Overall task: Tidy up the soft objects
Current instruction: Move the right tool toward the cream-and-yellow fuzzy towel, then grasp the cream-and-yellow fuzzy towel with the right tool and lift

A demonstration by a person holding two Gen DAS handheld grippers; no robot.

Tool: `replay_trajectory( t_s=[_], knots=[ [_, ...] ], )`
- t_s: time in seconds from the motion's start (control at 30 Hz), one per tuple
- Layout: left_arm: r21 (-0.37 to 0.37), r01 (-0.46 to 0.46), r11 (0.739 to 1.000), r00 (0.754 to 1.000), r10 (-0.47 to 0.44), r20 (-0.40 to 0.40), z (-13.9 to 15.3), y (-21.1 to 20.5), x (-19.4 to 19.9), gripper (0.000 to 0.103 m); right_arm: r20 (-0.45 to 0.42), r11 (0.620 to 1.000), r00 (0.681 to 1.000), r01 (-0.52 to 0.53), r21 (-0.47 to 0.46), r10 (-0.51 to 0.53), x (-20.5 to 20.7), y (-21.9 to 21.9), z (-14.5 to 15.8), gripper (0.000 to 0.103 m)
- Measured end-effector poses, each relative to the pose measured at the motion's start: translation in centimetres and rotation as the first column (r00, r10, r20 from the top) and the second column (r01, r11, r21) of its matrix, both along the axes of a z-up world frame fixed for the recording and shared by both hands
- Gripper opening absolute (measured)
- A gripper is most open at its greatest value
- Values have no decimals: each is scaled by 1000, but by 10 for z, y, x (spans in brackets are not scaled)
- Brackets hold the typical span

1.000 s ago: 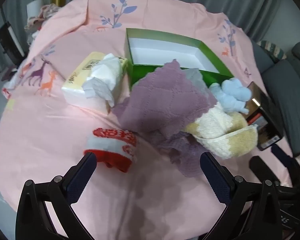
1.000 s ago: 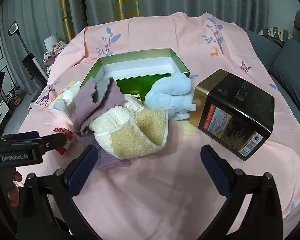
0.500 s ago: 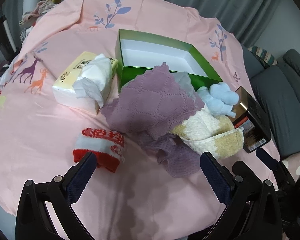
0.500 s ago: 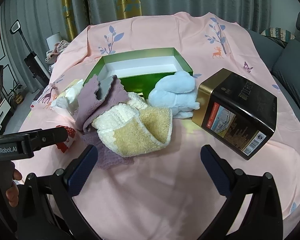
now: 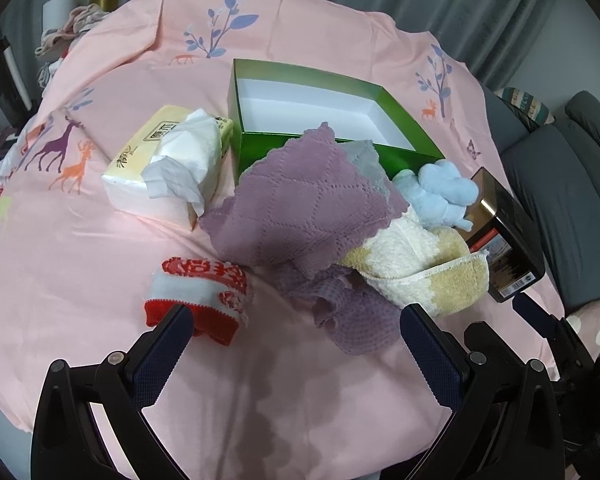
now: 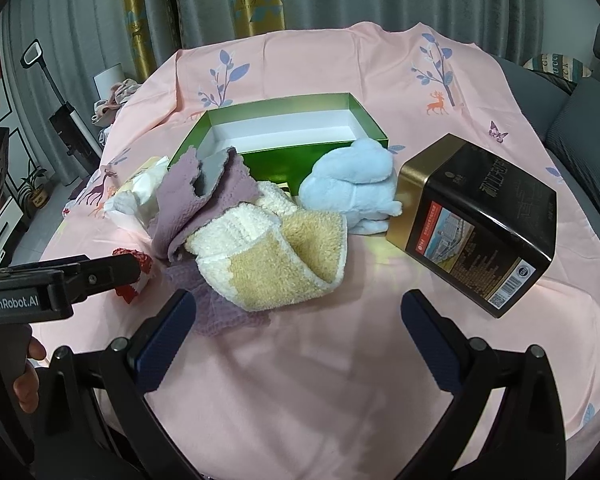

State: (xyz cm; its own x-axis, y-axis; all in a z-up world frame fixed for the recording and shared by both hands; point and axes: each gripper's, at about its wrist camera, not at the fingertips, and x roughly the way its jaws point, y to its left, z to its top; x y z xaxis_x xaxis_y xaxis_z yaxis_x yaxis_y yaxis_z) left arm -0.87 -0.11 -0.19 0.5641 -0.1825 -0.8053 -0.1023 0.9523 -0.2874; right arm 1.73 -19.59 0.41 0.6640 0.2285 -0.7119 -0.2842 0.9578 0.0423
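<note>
An empty green box with a white inside stands on the pink tablecloth. In front of it lies a heap: a purple cloth, a cream and yellow towel and a pale blue plush. A red and white sock lies to the left, just beyond my left finger. My left gripper is open and empty, near the heap. My right gripper is open and empty before the towel.
A tissue pack lies left of the box. A black and gold tin lies on its side at the right. The left gripper's body shows at the left of the right wrist view. A grey sofa stands to the right.
Both grippers have pulled back and risen slightly, so the box and heap sit a little farther off. Nothing on the table has moved. Both stay open.
</note>
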Motion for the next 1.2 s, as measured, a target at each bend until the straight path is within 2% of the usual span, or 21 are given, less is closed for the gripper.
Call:
replay_trajectory(
  t_s=[0.67,1.0,1.2],
  knots=[
    [-11,18,1000,1000,-18,-14,-3,-2,3,103,-22,1000,1000,-13,0,13,0,3,-7,102],
    [-55,35,998,999,-36,-19,-6,0,5,103,-41,1000,999,-29,4,29,1,3,-13,102],
    [-111,66,992,998,-67,-1,-7,2,3,103,-50,993,993,-101,61,104,-1,2,-19,102]
  ],
)
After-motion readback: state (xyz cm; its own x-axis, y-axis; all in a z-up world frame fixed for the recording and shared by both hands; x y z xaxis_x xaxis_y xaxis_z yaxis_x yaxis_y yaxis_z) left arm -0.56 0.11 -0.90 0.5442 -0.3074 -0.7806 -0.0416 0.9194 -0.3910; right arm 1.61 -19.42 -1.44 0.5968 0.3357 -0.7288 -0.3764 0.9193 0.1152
